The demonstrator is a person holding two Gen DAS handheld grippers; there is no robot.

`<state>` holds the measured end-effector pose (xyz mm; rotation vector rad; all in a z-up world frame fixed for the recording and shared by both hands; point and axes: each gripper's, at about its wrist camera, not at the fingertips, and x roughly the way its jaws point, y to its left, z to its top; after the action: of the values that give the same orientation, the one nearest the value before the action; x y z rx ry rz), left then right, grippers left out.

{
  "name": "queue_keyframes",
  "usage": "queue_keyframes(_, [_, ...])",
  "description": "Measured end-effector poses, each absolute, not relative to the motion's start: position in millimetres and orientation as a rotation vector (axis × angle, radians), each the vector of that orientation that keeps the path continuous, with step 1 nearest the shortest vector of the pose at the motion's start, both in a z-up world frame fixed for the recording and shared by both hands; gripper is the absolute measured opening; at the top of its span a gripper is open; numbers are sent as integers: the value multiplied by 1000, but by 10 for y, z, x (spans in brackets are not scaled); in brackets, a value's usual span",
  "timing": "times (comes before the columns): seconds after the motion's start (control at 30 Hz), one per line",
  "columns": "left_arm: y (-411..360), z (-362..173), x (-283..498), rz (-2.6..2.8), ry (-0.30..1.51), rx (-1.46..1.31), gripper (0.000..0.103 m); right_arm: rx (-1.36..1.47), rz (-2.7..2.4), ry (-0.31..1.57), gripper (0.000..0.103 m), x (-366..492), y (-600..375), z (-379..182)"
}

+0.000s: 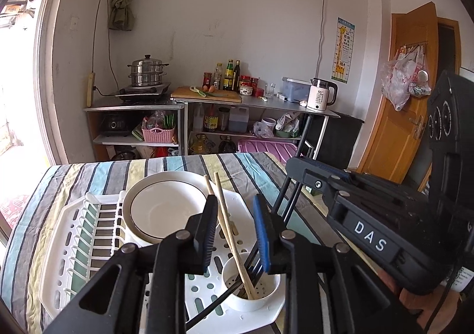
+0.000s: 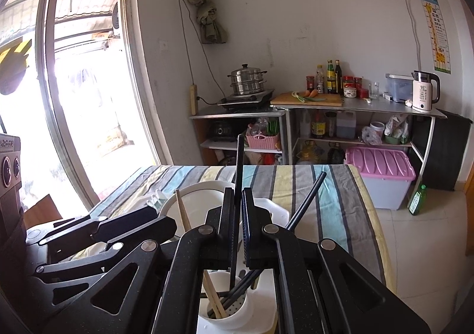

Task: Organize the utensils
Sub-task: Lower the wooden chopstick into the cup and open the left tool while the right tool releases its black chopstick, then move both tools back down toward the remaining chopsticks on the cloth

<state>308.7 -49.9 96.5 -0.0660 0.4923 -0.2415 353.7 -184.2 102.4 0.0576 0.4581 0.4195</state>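
My right gripper (image 2: 238, 209) is clamped on a black chopstick (image 2: 238, 162), its tip over the white utensil cup (image 2: 234, 316) in the drying rack (image 1: 74, 233). My left gripper (image 1: 234, 233) stands parted around the wooden chopsticks (image 1: 225, 215) already in the cup. Next, I judge: lower and let go.

Blown-out window (image 2: 89, 82) daylight, fisheye-bent edges

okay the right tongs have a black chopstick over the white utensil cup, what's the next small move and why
Probably open the right tongs and let go. They are shut on a black chopstick that stands upright, its lower end already down in the white utensil cup with the wooden chopsticks. The left tongs are open and grip nothing.
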Motion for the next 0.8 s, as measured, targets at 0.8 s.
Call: queue_keyframes(0.8, [-63,1057,2320,-228,407,-98,30,34,381,466,16,3050,-1996,974])
